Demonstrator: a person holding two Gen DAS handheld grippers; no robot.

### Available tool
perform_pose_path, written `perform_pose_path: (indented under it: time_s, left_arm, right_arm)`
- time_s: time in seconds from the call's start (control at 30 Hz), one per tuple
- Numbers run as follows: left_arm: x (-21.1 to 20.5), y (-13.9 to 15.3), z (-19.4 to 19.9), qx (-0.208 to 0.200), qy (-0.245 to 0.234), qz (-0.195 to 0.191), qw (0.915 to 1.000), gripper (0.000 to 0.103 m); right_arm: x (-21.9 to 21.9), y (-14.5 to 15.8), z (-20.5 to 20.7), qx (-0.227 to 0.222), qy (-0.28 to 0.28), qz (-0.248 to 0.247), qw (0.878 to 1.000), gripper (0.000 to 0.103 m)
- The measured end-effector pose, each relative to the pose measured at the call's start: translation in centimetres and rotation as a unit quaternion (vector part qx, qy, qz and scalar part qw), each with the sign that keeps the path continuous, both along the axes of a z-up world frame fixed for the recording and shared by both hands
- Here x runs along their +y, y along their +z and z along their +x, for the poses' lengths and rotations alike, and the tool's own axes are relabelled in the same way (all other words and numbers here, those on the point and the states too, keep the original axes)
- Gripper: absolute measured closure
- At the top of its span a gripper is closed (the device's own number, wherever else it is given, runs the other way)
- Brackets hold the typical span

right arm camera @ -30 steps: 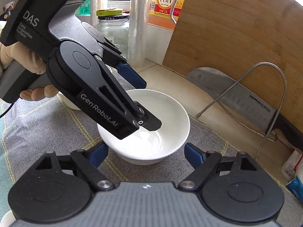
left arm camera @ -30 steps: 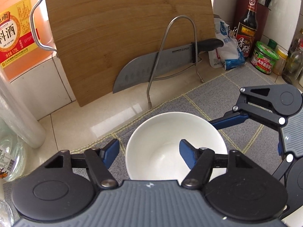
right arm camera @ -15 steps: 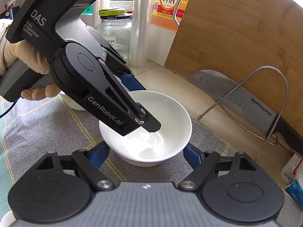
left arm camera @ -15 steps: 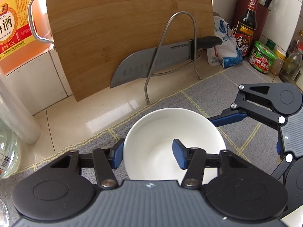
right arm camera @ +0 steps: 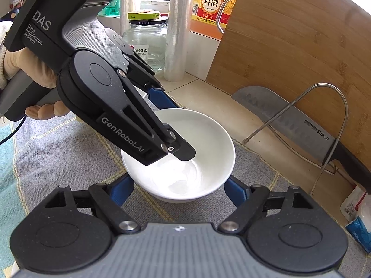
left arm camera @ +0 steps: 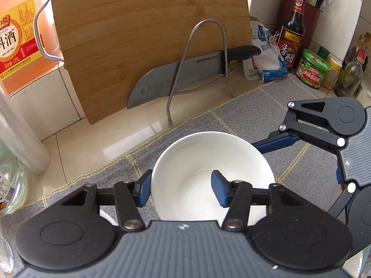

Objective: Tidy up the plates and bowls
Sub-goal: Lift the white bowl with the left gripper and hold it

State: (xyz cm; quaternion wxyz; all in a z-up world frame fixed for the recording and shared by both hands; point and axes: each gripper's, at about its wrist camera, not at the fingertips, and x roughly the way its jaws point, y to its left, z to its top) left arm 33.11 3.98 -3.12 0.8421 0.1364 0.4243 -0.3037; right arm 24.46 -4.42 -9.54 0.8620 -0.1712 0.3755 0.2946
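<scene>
Kitchen counter, grey mat (left arm camera: 250,113) over pale tiles, and a white bowl (left arm camera: 208,162) sits on the mat right in the middle of the action. Left gripper (left arm camera: 182,191) has the bowl's wall clamped, one blue finger (left arm camera: 145,190) outside the rim on the left, the other inside the bowl: that's a firm pinch on the bowl. From the right wrist view you see a hand (right arm camera: 34,85) wrapped around the left gripper's handle. Right gripper (right arm camera: 178,188) sits on the near side, its fingers spread wide to either side of the bowl, and whether the pads touch it I cannot tell. Far behind, a cutting board (left arm camera: 148,37) leans on the wall, a knife (left arm camera: 183,76) propped against it in a wire stand (left arm camera: 201,64), bottles (left arm camera: 293,30) at far right.
</scene>
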Motion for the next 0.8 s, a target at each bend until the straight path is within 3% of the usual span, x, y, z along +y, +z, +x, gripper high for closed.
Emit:
perform_pose_path:
  time_s: [0.8]
  left_arm:
    - [-0.9, 5.5, -7.5, -0.016, 0.012, -0.028, 0.9994, 0.050]
  right_arm:
    - [-1.8, 4.9, -7.0, -0.018, 0.011, 0.005, 1.000, 0.015]
